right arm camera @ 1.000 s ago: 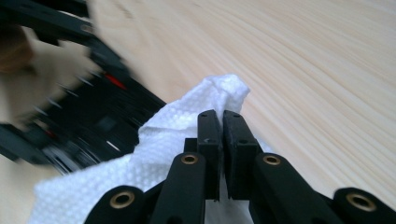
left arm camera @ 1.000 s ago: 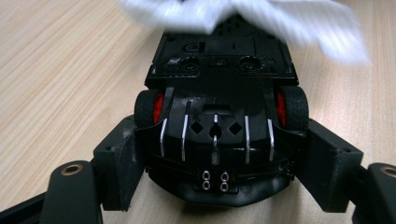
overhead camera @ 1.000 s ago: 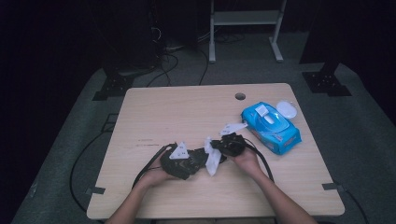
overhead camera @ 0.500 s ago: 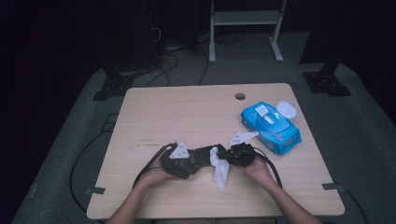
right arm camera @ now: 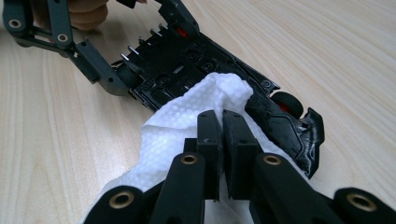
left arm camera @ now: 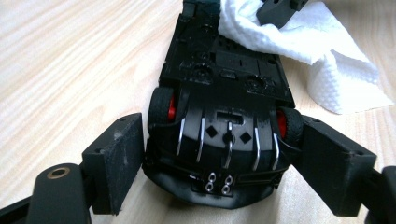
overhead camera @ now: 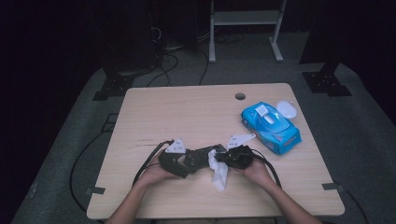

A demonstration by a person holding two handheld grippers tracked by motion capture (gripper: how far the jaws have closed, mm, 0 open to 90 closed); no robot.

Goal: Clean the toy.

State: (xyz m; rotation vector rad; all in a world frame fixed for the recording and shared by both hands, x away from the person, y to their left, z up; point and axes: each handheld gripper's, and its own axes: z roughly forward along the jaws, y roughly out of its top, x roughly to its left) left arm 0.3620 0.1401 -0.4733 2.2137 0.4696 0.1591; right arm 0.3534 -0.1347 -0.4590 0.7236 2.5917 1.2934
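Table (overhead camera: pixel 187 112): pale wood, mostly bare. Toy car (left arm camera: pixel 224 116) lies belly-up near the front edge, between the two hands.

Change: left gripper (overhead camera: pixel 173 161) has just let its jaws out a little; in the left gripper view they flank the car's tail at the rear wheels, contact hard to judge. Since a second ago the right gripper (right arm camera: pixel 223 122) has slid the wipe (right arm camera: pixel 196 116) in from the right, onto the car's underside. Its jaws are pressed together, pinching the wipe.

Reading: wiping the underside is under way; a slacker hold may let the car shift under the rubbing.

Around: blue wipe pack (overhead camera: pixel 271 125) at right, lid open, small white case (overhead camera: pixel 286 109) just beside it, both well apart from the work. Cables trail off the front; nothing blocks.
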